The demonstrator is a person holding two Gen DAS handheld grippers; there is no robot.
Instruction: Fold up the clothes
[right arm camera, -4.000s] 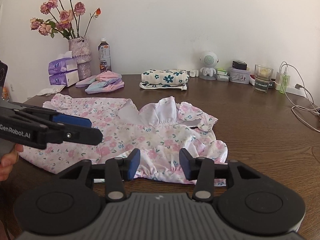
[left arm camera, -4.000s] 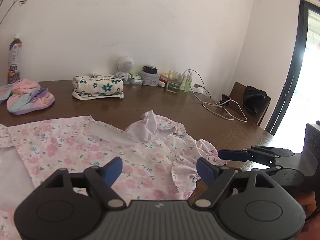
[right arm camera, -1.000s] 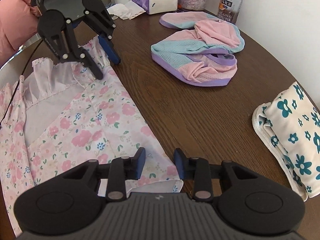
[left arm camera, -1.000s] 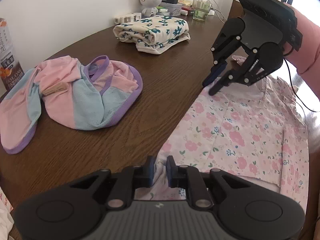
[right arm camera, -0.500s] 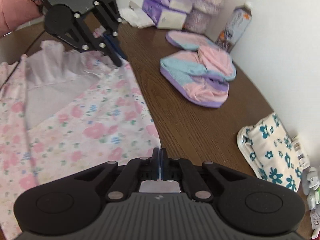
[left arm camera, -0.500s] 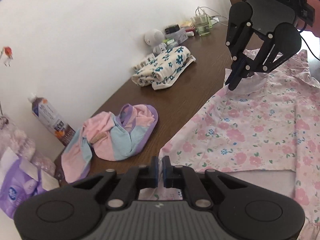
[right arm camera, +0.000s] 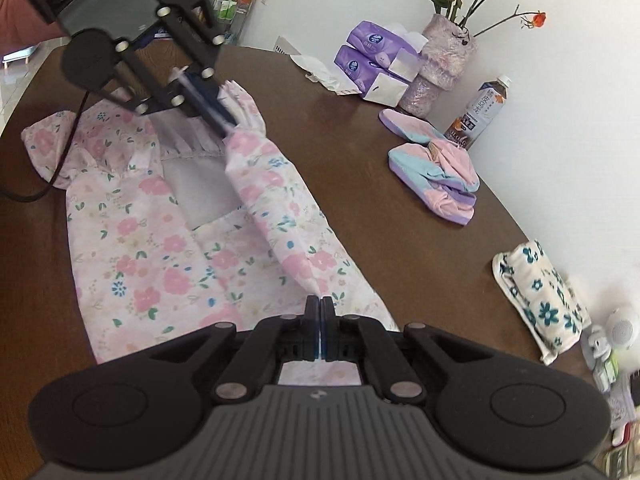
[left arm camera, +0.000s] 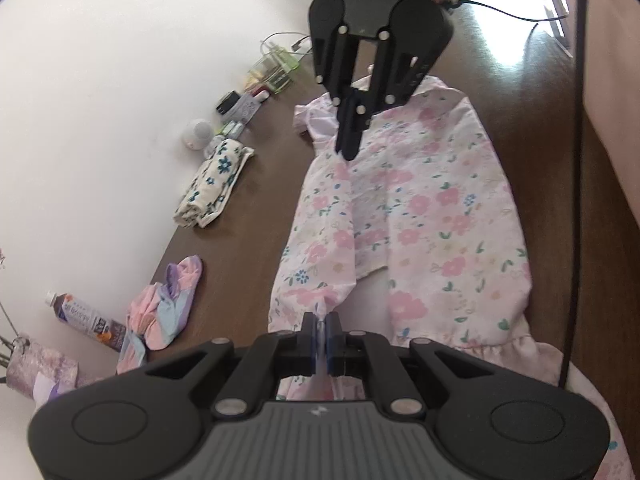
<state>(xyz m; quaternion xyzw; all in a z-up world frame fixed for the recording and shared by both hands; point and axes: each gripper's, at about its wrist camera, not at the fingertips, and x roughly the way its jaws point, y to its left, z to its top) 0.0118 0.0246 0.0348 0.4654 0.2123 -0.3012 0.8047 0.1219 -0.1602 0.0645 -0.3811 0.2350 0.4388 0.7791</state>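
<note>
A pink floral garment [left arm camera: 424, 208] lies spread on the brown table [left arm camera: 256, 216]. My left gripper [left arm camera: 320, 322] is shut on one end of the garment's long edge, with cloth pinched between the blue pads. My right gripper [right arm camera: 320, 306] is shut on the other end of that edge. The held edge is raised into a taut ridge above the rest of the garment [right arm camera: 160, 248]. In the right wrist view the left gripper [right arm camera: 226, 122] grips near the ruffled collar. In the left wrist view the right gripper [left arm camera: 349, 152] clamps the far end.
Along the wall side lie a folded cream cloth with teal flowers [right arm camera: 536, 296], a pink, blue and purple garment [right arm camera: 436, 176], a drink bottle [right arm camera: 480, 112], a flower vase [right arm camera: 444, 64] and tissue packs [right arm camera: 372, 60]. A black cable [left arm camera: 576, 160] runs past the table's near edge.
The right gripper's jaws closed on the garment's edge. Both grippers then lifted that edge off the table and carried it sideways over the garment, rolling as they went.
</note>
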